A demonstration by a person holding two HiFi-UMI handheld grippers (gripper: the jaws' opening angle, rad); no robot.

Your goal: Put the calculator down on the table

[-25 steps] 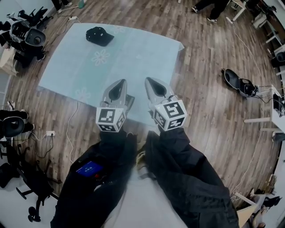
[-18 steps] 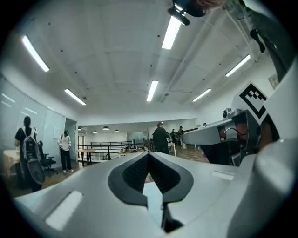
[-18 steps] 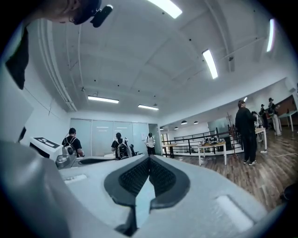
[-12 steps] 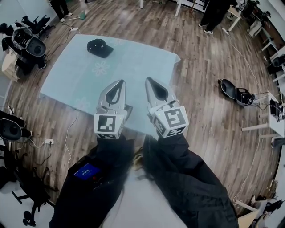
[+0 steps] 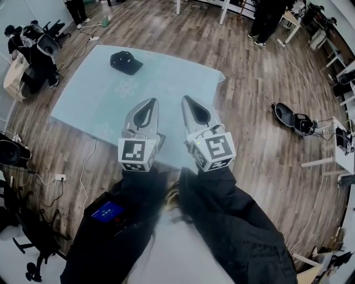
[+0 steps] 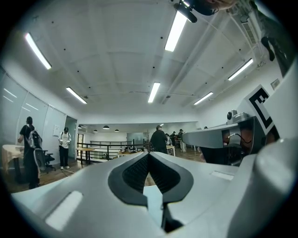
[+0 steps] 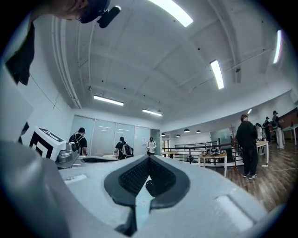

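No calculator shows in any view. A pale blue cloth-covered table (image 5: 166, 75) lies ahead and below, and the only thing on it is a black cap (image 5: 126, 62) near its far left corner. My left gripper (image 5: 153, 102) and right gripper (image 5: 185, 100) are held side by side, level, above the table's near edge. Both are shut with nothing between the jaws. In the left gripper view the left gripper (image 6: 149, 154) has its ribbed pads pressed together. The right gripper (image 7: 149, 158) looks the same in its own view.
Wooden floor surrounds the table. Office chairs (image 5: 36, 50) stand at the left, an open black case (image 5: 297, 117) lies on the floor at the right, and white desks (image 5: 333, 161) are beyond it. People (image 5: 269, 16) stand at the far end. A cable and socket (image 5: 60, 177) lie at the near left.
Both grippers have risen a little together and stayed shut. The head view has tipped up slightly, so more of the far floor shows.
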